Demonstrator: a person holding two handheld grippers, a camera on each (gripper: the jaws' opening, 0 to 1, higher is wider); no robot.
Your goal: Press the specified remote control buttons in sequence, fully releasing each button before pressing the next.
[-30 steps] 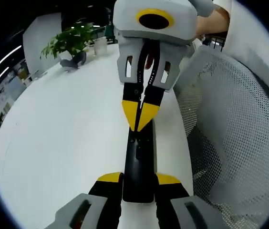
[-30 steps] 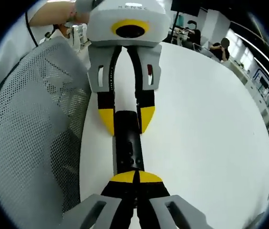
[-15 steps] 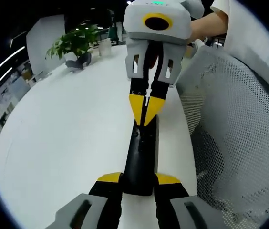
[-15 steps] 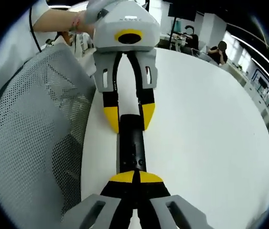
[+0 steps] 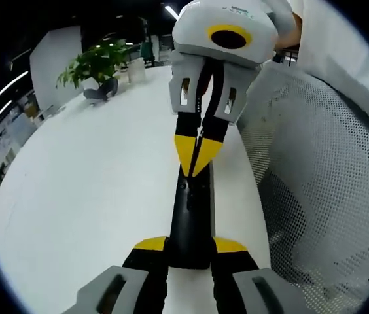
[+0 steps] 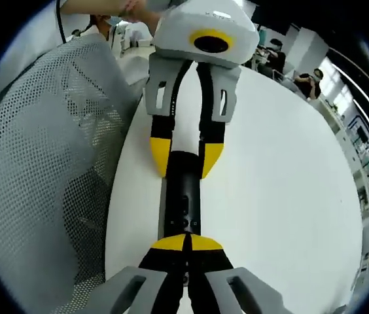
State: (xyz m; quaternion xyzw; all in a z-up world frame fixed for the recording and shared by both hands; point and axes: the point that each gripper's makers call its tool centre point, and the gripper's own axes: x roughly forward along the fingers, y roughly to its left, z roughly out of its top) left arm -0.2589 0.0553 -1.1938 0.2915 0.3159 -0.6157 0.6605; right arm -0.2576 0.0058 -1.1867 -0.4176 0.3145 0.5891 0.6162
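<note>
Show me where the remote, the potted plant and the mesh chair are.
remote (image 5: 192,216): left gripper view, middle of its black body.
potted plant (image 5: 96,64): left gripper view, its leaves.
mesh chair (image 6: 40,163): right gripper view, its mesh back.

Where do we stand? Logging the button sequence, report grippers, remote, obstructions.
Left gripper clamps near end of slim black remote control. Right gripper shut, tips together on remote's button face. Remote lies on white table near its edge. Grey mesh chair back alongside, not blocking.
</note>
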